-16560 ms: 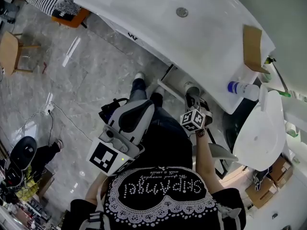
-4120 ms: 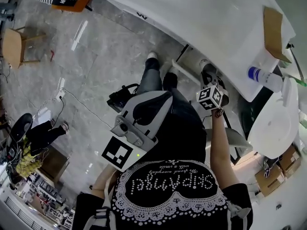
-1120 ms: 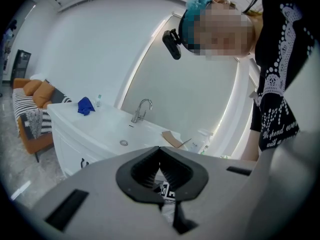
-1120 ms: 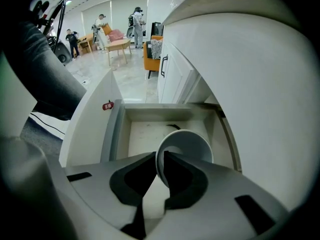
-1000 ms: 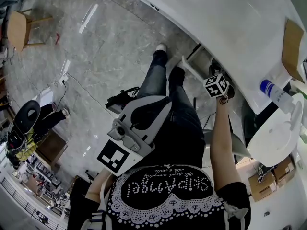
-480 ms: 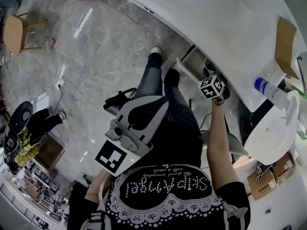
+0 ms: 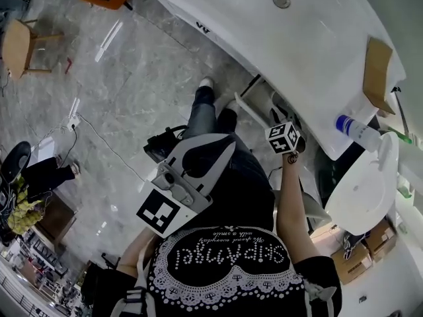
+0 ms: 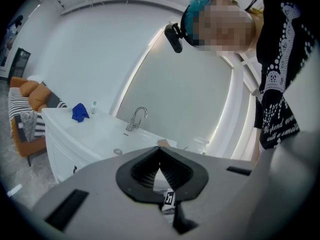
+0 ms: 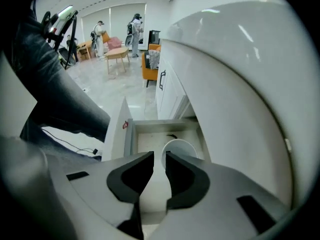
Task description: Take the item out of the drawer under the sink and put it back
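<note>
right hand-held gripper point(image 9: 160, 158) has just been opening, nothing between its jaws. the bowl point(image 9: 180, 148) sits in the drawer point(image 9: 149, 138) just below it (put-back looks done). next: back out, probably shut the drawer. left hand-held gripper point(image 8: 160, 155) is clenched, empty.

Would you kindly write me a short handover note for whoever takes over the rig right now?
The left gripper is shut and empty, held off to the side.
The right gripper hangs above the open drawer; its jaws have just been opening and nothing is between them.
The white round container lies in the drawer, free of the pads.
Done: the item appears to be back in place.
Left: probably pushing the drawer shut.
</note>
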Action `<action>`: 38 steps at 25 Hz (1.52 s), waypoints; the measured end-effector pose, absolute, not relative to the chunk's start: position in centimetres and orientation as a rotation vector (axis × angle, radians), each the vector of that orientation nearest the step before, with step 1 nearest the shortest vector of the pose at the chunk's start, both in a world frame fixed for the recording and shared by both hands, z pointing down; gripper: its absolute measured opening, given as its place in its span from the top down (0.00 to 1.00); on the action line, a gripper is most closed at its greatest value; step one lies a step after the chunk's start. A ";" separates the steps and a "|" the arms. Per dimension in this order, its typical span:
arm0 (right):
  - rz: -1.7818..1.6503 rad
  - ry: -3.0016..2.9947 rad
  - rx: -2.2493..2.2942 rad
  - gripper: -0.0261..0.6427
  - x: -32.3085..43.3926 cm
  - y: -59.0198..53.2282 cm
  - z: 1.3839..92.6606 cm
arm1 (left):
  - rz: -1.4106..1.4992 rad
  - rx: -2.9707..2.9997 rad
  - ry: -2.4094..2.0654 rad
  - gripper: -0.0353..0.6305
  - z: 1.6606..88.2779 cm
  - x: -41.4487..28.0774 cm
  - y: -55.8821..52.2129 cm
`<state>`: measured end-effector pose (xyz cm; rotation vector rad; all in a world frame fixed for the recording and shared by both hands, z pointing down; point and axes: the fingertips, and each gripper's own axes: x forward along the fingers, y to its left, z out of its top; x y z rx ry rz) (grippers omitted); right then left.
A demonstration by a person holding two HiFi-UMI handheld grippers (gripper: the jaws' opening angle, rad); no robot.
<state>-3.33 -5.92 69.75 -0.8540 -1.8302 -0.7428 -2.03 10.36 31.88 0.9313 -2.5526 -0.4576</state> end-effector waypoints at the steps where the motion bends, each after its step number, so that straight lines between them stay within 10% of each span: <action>1: -0.715 -1.861 -0.845 0.84 -3.3 -5.8 68.9 | -0.453 0.938 -2.557 0.94 31.8 -2.0 10.2; 38: -0.121 -2.796 -0.407 0.92 2.0 -8.7 35.6 | -0.121 1.658 -2.263 0.94 31.4 1.8 -1.9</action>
